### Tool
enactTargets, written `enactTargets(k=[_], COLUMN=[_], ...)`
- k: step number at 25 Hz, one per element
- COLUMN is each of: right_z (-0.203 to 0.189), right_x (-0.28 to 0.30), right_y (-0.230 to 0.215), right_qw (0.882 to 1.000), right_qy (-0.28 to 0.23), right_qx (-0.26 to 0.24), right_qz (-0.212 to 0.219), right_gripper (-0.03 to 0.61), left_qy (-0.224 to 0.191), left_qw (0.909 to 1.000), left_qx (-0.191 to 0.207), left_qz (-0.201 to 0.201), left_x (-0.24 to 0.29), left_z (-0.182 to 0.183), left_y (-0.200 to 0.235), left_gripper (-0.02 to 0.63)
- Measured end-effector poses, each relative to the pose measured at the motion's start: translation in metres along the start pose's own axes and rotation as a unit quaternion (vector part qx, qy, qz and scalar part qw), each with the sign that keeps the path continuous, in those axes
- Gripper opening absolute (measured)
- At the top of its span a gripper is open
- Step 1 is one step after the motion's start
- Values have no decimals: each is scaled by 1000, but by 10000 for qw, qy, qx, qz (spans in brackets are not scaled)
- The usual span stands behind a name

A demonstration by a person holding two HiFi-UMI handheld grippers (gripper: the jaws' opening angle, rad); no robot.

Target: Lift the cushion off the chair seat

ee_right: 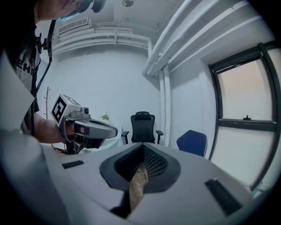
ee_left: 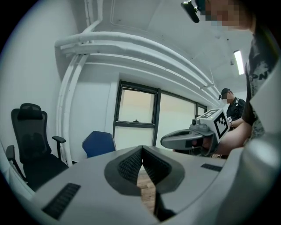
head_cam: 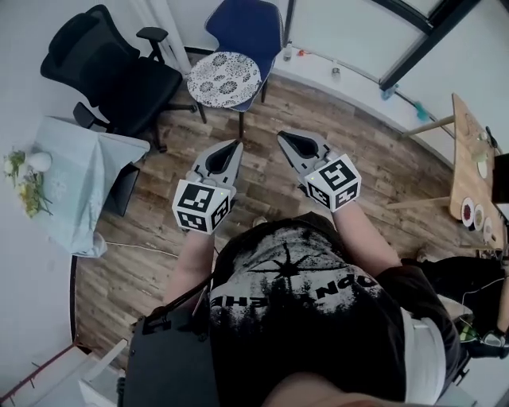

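Note:
The round cushion (head_cam: 223, 78), white with a dark flower pattern, lies on the seat of the blue chair (head_cam: 248, 24) at the top of the head view. Both grippers are held side by side over the wood floor, short of the chair and pointing toward it. My left gripper (head_cam: 235, 145) is shut with nothing in it, and so is my right gripper (head_cam: 282, 137). In the left gripper view the jaws (ee_left: 142, 148) meet at the tip, with the blue chair (ee_left: 99, 143) beyond. In the right gripper view the closed tip (ee_right: 143, 147) shows the blue chair (ee_right: 192, 141) to its right. The cushion is hidden in both gripper views.
A black office chair (head_cam: 107, 67) stands left of the blue chair. A table with a pale cloth (head_cam: 83, 187) and flowers (head_cam: 22, 179) is at the left. A wooden table (head_cam: 469, 151) with dishes is at the right. Another person (ee_left: 232, 110) stands in the background.

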State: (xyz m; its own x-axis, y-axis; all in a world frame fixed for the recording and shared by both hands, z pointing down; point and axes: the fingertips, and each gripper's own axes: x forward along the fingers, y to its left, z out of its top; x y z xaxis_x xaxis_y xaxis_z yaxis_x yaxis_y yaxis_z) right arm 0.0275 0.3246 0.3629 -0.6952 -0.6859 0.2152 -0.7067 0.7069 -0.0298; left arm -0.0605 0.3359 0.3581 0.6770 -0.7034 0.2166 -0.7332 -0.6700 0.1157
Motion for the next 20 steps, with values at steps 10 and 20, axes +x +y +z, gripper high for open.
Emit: enactTargets(k=[10,20], right_z=[10,12], right_x=[46,76], right_y=[12,-20], right_qw=[9994,9995], right_qy=[133,163], right_qx=[-295,-202], right_qz=[132,204], right_gripper=[18,18], left_qy=[-173,-110], left_qw=[9992,9976], left_qx=[-296,-618], left_qz=[189,305], left_x=[-11,15], left_z=[-2,-14], left_y=[50,77], left_gripper=[15,15])
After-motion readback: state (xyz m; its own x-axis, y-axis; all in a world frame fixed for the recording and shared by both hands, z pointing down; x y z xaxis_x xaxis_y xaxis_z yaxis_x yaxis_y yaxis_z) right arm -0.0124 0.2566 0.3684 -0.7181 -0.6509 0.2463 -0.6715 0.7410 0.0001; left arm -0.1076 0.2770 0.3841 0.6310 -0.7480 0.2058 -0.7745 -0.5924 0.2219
